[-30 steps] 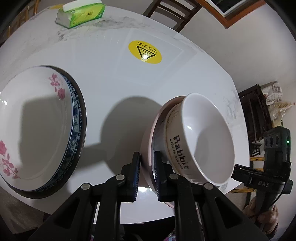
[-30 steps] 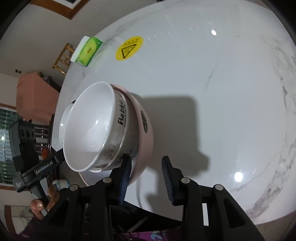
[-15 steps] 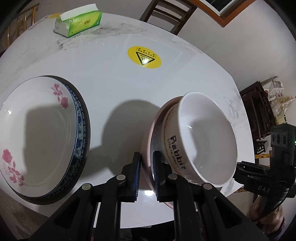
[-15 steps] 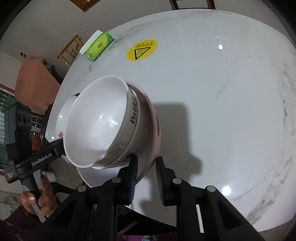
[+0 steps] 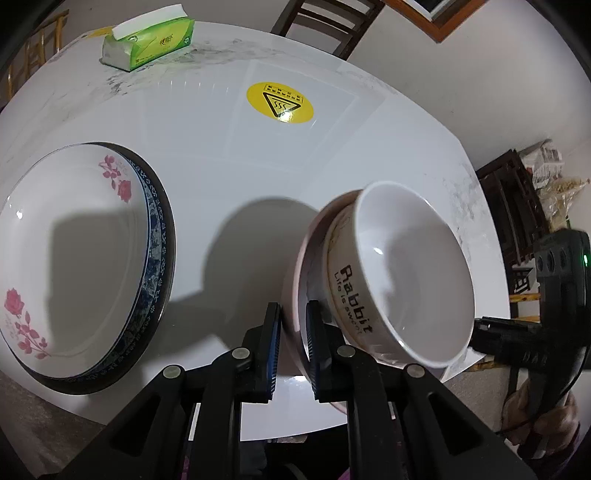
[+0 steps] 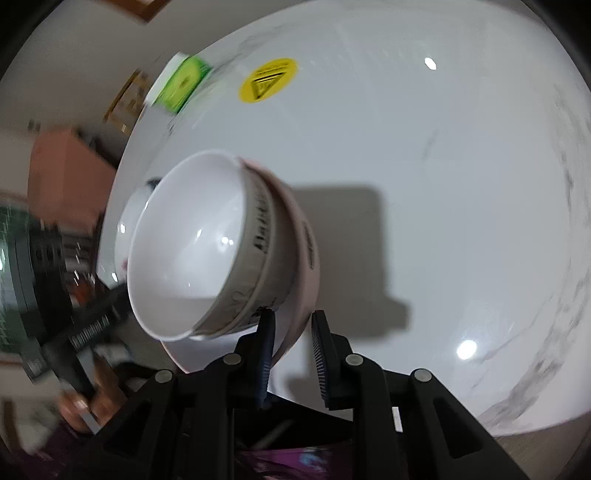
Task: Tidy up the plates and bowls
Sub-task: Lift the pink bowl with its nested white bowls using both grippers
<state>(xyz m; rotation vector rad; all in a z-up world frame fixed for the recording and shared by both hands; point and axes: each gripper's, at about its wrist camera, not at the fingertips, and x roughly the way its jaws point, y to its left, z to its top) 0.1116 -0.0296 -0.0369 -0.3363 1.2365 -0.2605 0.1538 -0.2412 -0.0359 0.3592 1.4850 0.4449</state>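
Pink bowl (image 5: pixel 301 258) rim clamped in left gripper (image 5: pixel 292 345).

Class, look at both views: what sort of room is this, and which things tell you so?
Probably a home dining room: a round marble-look table with a wooden chair behind it, a green tissue pack on top, and stacked floral plates.

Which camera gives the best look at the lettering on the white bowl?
The left wrist view: the white bowl faces it sharply, with "Rabbit" readable. In the right wrist view the lettering is motion-blurred, edge-on and unreadable.
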